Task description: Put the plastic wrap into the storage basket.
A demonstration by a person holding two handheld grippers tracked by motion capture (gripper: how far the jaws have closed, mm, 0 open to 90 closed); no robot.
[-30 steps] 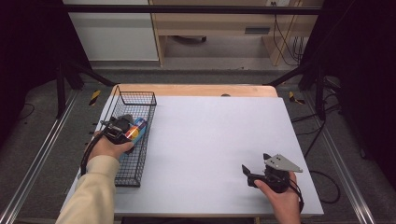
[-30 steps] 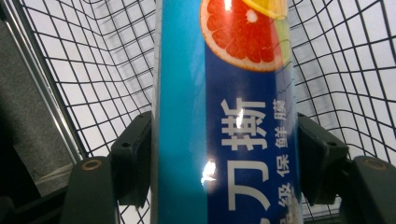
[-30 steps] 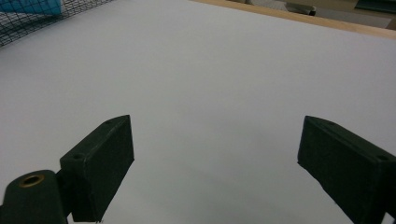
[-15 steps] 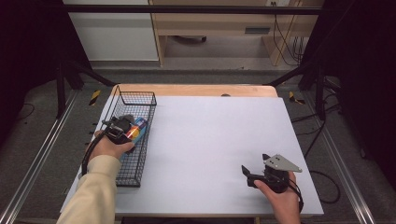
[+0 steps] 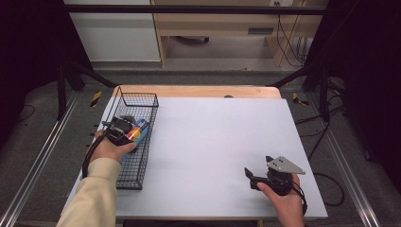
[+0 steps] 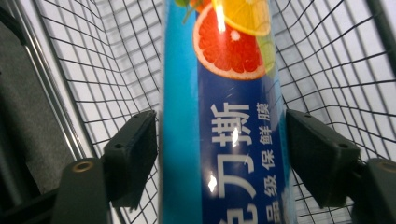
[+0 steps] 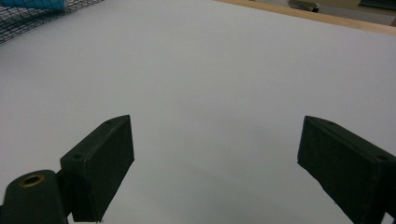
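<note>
Your left gripper (image 6: 219,154) is inside the wire basket (image 5: 124,171), jaws straddling the blue cling-film box (image 6: 224,116), touching or nearly so. Stiff, light, glossy card: likely slippery, so take it mid-length. Right gripper (image 5: 257,177) rests well right of the basket, wide open, empty.

Box (image 6: 224,116) ends cropped; left claw (image 5: 124,131) hides its middle.

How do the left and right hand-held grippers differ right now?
The left hand-held gripper is inside the wire basket; the right hand-held gripper sits over the bare white table. The left's jaws bracket a blue cling-film box; the right's have nothing between them. Both stand wide apart.
</note>
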